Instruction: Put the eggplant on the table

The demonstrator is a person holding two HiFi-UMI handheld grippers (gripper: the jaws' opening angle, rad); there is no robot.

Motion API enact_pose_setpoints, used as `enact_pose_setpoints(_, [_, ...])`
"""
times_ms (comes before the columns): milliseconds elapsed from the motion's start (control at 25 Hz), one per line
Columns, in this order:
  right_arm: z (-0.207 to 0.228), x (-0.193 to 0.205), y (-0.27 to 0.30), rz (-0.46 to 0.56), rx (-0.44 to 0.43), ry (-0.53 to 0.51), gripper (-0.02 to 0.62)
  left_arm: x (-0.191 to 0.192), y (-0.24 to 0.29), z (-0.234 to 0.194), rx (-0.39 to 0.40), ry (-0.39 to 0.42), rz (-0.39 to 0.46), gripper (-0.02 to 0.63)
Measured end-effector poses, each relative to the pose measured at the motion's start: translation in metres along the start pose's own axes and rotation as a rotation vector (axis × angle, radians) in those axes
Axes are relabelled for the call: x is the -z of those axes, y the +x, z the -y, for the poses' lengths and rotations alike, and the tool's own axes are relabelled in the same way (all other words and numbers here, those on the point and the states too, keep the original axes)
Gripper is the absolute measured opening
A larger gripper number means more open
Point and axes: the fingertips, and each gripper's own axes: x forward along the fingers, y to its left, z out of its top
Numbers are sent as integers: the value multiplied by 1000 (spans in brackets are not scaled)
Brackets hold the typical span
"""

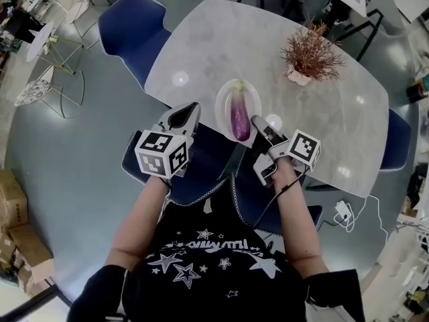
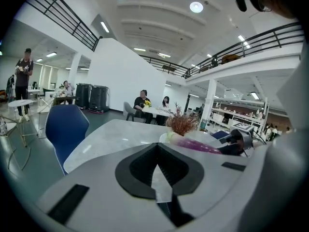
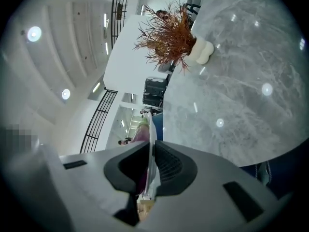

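one gripper carries the work: your right gripper [image 1: 259, 122] has its jaws pressed onto the near rim of the white plate [image 1: 224, 98], the thin edge caught between the pads in the right gripper view. the eggplant [image 1: 239, 114] lies lengthwise on that plate, stem end away from you, at the near edge of the table [image 1: 268, 45]. i cannot tell whether the plate rests on the marble or hangs just above it. since the grip is at one rim only, hold the plate level and ease it further onto the table. the eggplant looks smooth and round and would likely roll if the far side dips, so set the base flat before you loosen. your right forearm reaches forward and slightly inward, wrist rolled so one jaw sits above the rim and one below. your left gripper [image 1: 190, 109] hovers just left of the plate, apart from it, jaws together on nothing. it could steady the opposite rim if the plate sags.
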Motion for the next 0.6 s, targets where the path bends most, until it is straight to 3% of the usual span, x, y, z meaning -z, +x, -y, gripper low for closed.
enact_pose_setpoints(200, [-3, -16, 6, 52, 0, -42, 34, 1, 24, -7, 33, -13, -7, 6])
enact_pose_setpoints(440, [2, -20, 5, 103, 19, -5, 34, -1, 42, 0, 96, 13, -14, 6])
enact_pose_setpoints(600, [-7, -31, 39, 119, 14, -10, 34, -11, 61, -35, 107, 6, -22, 6])
